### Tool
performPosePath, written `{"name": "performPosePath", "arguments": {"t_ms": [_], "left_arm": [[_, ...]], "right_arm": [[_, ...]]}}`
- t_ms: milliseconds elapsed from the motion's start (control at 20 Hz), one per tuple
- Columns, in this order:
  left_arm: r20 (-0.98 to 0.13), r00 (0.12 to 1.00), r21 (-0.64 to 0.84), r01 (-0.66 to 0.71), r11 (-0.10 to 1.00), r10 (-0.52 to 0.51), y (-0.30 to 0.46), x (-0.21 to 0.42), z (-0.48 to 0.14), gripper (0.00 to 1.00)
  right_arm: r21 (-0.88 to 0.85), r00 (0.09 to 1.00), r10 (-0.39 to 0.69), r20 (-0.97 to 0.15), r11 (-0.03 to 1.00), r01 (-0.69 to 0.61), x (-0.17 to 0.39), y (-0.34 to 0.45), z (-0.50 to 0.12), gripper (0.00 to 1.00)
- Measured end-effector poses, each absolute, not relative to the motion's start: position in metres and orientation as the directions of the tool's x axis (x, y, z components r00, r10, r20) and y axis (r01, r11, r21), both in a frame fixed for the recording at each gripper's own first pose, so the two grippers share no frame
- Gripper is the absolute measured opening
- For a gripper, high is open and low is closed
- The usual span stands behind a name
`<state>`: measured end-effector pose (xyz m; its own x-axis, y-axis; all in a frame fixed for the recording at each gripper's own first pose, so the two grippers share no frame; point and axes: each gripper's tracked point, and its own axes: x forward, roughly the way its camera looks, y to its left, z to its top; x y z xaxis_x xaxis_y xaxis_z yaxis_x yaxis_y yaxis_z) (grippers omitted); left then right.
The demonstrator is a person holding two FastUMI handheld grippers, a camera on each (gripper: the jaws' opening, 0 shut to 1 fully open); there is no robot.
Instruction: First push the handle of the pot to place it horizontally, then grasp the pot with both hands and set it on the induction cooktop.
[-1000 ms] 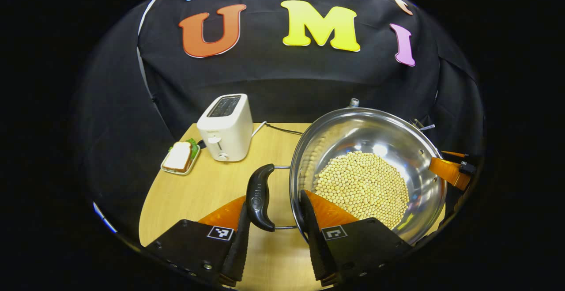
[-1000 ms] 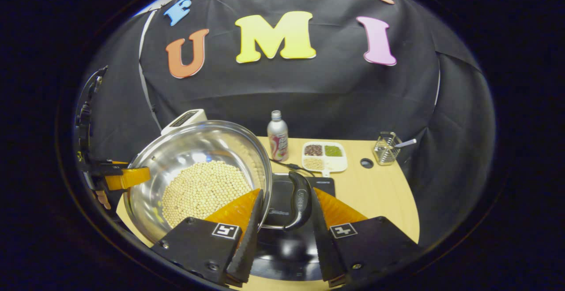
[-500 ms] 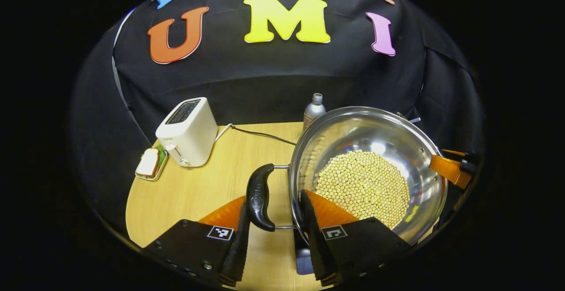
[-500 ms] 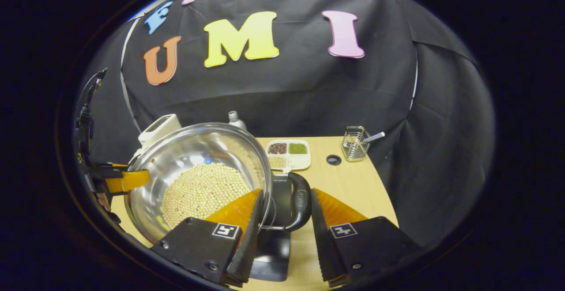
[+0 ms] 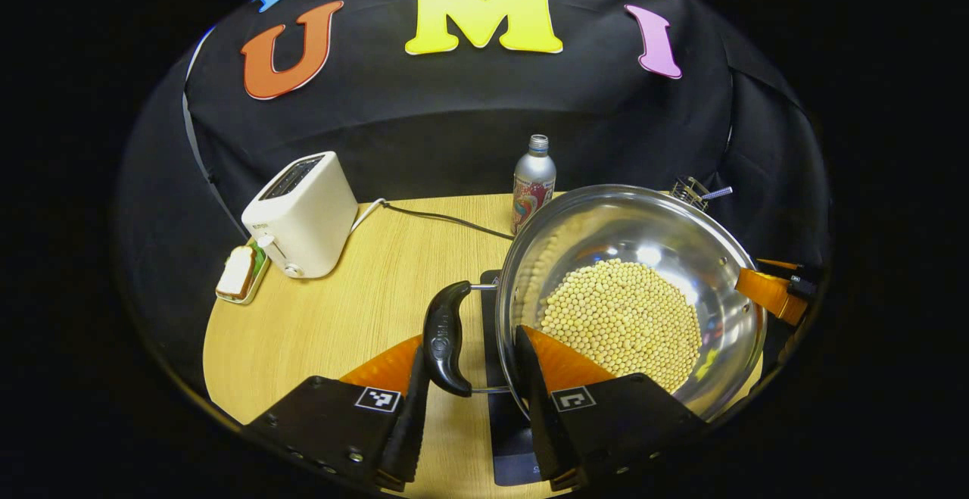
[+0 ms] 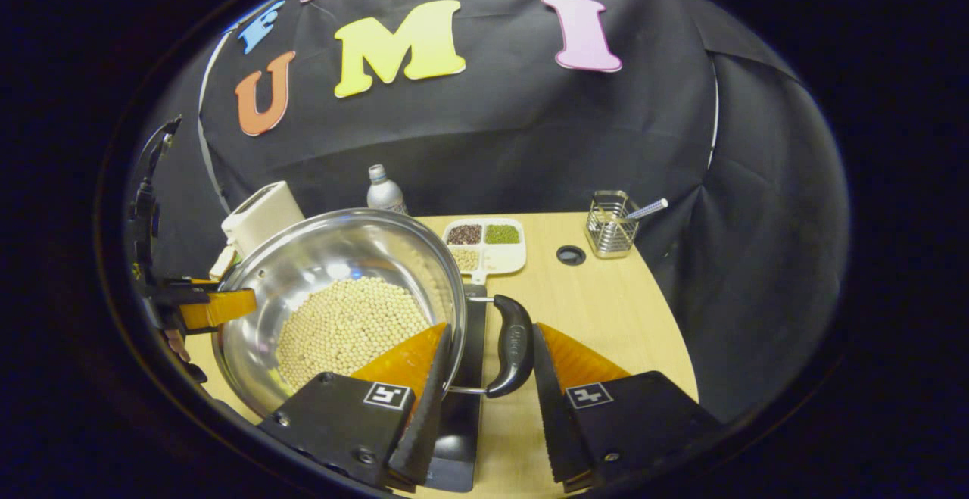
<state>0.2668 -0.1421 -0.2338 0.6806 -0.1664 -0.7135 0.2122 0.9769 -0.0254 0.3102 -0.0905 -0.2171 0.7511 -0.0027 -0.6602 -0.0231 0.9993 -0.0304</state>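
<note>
Pot (image 5: 628, 294) has swung further over my cooktop (image 5: 506, 423); left gripper (image 5: 471, 378) and right gripper (image 6: 484, 370) each straddle a side handle (image 5: 445, 336), jaws part-open around them, grip uncertain.

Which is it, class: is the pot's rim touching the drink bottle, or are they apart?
Apart. In the left gripper view the bottle stands on the table behind the pot, with bare wood showing between its base and the pot's rim.

induction cooktop (image 5: 492, 347) mostly hidden under pot (image 5: 628, 294), toaster (image 6: 261, 215) partly behind it
</note>
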Motion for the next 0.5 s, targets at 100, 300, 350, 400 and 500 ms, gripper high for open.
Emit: {"name": "performPosePath", "arguments": {"t_ms": [100, 300, 350, 400, 500], "left_arm": [[-0.716, 0.678, -0.026, 0.212, 0.977, -0.166, -0.142, 0.27, -0.242, 0.57], [-0.719, 0.675, -0.033, 0.203, 0.979, -0.164, -0.144, 0.271, -0.256, 0.48], [-0.718, 0.677, -0.034, 0.202, 0.979, -0.164, -0.144, 0.272, -0.259, 0.58], [-0.717, 0.678, -0.035, 0.199, 0.979, -0.163, -0.146, 0.273, -0.262, 0.57], [-0.719, 0.676, -0.041, 0.193, 0.98, -0.163, -0.147, 0.273, -0.269, 0.58]], "right_arm": [[-0.034, 0.745, -0.002, -0.667, 0.999, -0.027, 0.313, -0.091, -0.226, 0.59], [-0.025, 0.735, 0.001, -0.678, 0.999, -0.024, 0.319, -0.093, -0.241, 0.58], [-0.02, 0.731, 0.002, -0.682, 1.0, -0.022, 0.32, -0.094, -0.246, 0.58], [-0.016, 0.728, 0.004, -0.686, 1.0, -0.021, 0.318, -0.094, -0.247, 0.61], [-0.001, 0.724, 0.006, -0.689, 1.0, -0.01, 0.319, -0.095, -0.253, 0.58]]}}
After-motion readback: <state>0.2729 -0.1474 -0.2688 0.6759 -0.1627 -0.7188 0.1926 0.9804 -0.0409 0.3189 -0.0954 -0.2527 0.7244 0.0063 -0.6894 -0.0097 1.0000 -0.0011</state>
